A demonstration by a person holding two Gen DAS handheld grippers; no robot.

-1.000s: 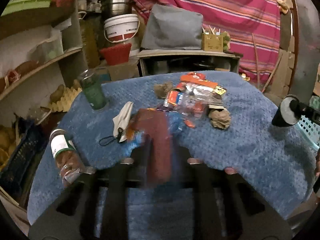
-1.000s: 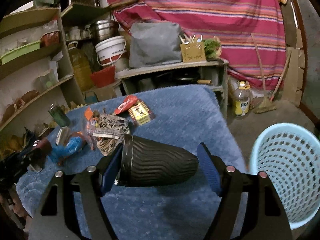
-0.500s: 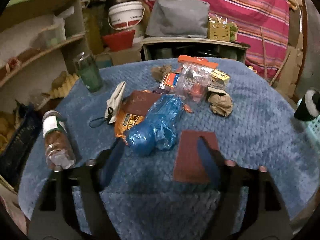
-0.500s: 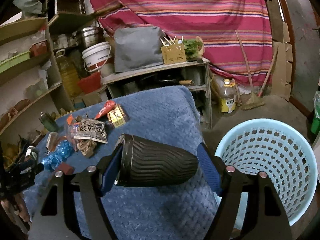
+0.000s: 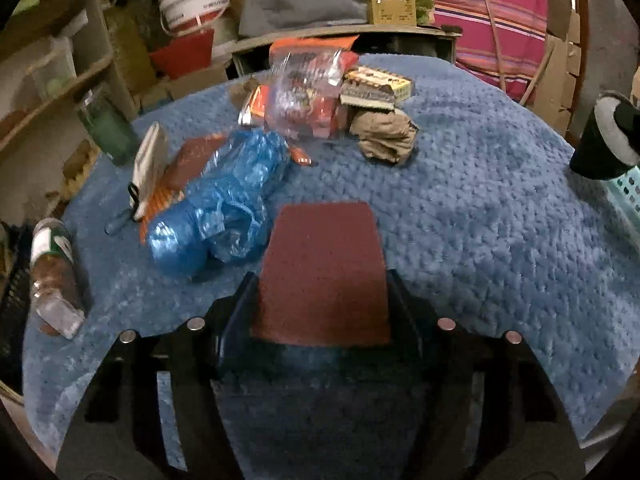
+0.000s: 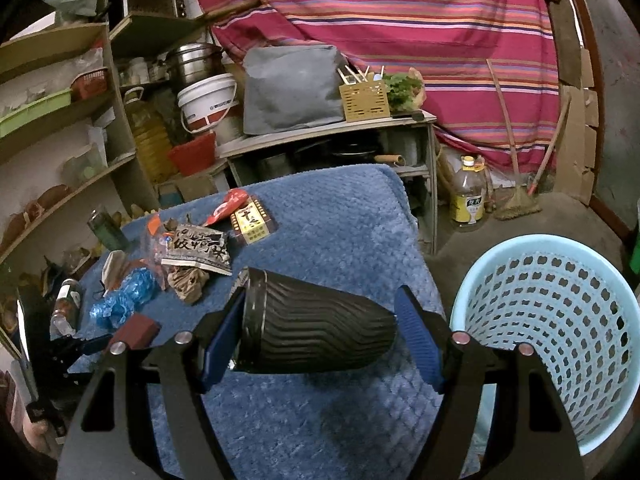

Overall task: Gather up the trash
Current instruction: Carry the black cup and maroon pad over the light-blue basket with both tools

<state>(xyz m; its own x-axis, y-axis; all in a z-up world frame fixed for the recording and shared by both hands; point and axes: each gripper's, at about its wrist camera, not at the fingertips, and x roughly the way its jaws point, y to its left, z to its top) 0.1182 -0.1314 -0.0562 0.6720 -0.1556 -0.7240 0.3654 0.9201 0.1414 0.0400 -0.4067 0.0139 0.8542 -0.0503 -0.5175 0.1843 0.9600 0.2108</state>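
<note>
A flat dark-red pad (image 5: 324,272) lies on the blue cloth (image 5: 480,220). My left gripper (image 5: 324,276) straddles it, one finger along each long edge, and its jaws are closing. In the right wrist view the pad (image 6: 136,330) shows at the far left. My right gripper (image 6: 320,296) is shut end to end on a black ribbed cup (image 6: 316,332), held sideways over the table's right edge beside a light-blue basket (image 6: 560,340). Loose trash lies beyond the pad: a blue plastic bag (image 5: 224,208), a clear packet (image 5: 308,92), crumpled brown paper (image 5: 384,136).
A small bottle (image 5: 52,272) lies at the cloth's left edge, with a green glass (image 5: 104,128) and a white face mask (image 5: 148,160) farther back. A yellow box (image 5: 376,84) sits behind the pile. Shelves stand on the left, a low bench behind.
My left gripper let go of the red pad it held edgewise; the pad now lies flat and the gripper has sunk around it. My right gripper carried the cup toward the basket.
</note>
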